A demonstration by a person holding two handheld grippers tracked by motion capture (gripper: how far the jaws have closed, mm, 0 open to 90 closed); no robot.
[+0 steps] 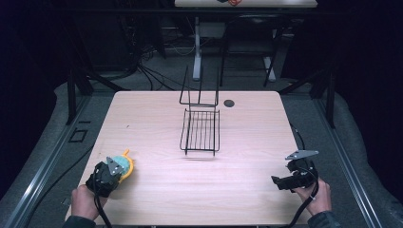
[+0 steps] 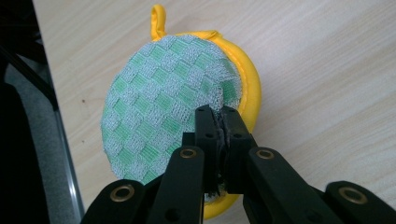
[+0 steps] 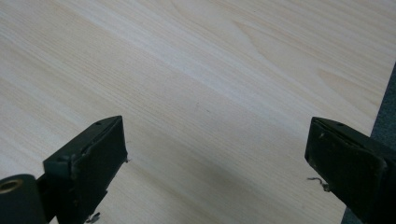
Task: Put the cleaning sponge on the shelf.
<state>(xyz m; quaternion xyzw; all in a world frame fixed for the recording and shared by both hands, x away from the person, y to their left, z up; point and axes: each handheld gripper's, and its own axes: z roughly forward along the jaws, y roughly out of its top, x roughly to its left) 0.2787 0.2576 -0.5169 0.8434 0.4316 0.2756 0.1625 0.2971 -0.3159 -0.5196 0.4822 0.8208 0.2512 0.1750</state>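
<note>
The round pot holder point(image 2: 168, 107), green-and-white checked on its face with a yellow border and a small hanging loop, lies at the near-left corner of the table point(image 1: 157, 190), and its near edge is pinched between the jaws of the left gripper point(image 2: 219, 116), which have closed right down on the cloth. The grip sits at the rim, where the binding is thickest (a sensible place, since the padded middle would likely bunch), but it is a shallow bite, so the lift looks best done slowly and straight up, letting the pad hang free before carrying it anywhere. If it is meant for the black wire rack point(image 1: 200, 129) standing at the middle of the table, well apart from the pad, the limp cloth will probably swing; keeping it low and level should help, as should approaching the rack's flat grid from the open front. The right gripper point(image 1: 285, 182) rests at the near-right edge with its jaws spread wide and nothing between them, bare wood beneath, free to steady the rack if needed.
</note>
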